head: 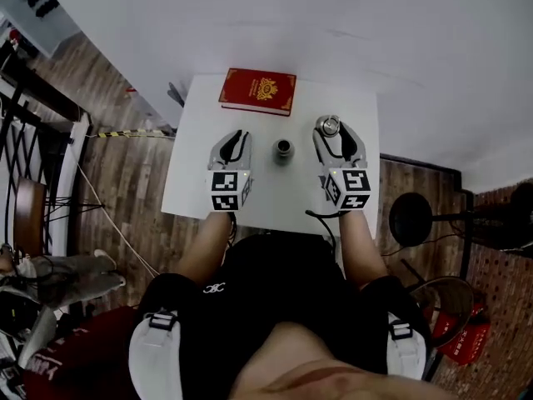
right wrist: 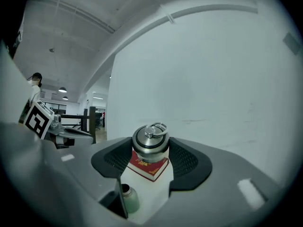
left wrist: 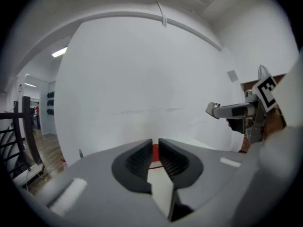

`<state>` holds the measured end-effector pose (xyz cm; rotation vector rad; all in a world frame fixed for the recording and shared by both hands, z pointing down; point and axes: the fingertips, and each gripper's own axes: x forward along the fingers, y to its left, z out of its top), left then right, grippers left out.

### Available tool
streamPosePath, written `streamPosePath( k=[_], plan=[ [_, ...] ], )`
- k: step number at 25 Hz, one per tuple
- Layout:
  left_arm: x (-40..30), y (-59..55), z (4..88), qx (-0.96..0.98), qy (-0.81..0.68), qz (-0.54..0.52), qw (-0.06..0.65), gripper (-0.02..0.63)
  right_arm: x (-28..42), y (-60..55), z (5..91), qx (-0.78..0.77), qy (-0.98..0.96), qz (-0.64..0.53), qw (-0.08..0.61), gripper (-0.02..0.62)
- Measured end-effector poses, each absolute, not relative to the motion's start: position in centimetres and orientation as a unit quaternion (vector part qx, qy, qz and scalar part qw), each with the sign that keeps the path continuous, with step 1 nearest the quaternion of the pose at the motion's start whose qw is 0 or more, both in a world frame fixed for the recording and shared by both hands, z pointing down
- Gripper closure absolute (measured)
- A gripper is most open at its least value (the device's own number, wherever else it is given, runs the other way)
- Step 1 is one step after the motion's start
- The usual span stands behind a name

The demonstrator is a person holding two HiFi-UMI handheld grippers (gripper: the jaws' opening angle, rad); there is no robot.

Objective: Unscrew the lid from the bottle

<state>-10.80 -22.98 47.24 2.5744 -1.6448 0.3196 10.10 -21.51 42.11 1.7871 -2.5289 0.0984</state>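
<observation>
Grey hand-held grippers (head: 240,136) (head: 331,127), black-white marker cubes (head: 231,190); black clothing (head: 266,290).

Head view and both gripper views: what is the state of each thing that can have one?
bottle: upright, open, lid off.
lid: off the bottle, clamped in the right gripper.
right gripper: shut on the lid.
left gripper: jaws nearly together, nothing between them.
book: closed, lying flat.

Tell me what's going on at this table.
A person works two handheld grippers over a small white table. The right gripper is clamped on the metal lid, already off the bottle, which stands open between the grippers. The left gripper holds nothing, its jaws nearly together. A red book lies at the far edge.
</observation>
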Motion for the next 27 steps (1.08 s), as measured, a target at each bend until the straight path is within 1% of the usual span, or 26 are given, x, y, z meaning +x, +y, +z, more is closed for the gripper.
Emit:
streamPosePath(
  k=[1,2,8,27],
  plan=[
    [-11.4,-22.8,46.7,0.831,-0.546,0.103,0.038,0.537,10.2,-21.3,41.5,0.581,-0.814,0.027,0.016,0.348],
    [-11.6,-22.6,46.1,0.827,-0.551,0.103,0.039,0.552,10.3,-21.1,41.1,0.583,-0.812,0.023,0.012,0.348],
    [-11.2,-21.3,43.3,0.832,-0.548,0.083,0.013,0.552,10.4,-20.5,41.0,0.587,-0.809,0.024,0.01,0.348],
    [-11.4,-20.5,42.7,0.835,-0.547,0.059,0.027,0.552,8.4,-19.5,41.0,0.569,-0.822,0.028,0.014,0.348]
  ],
)
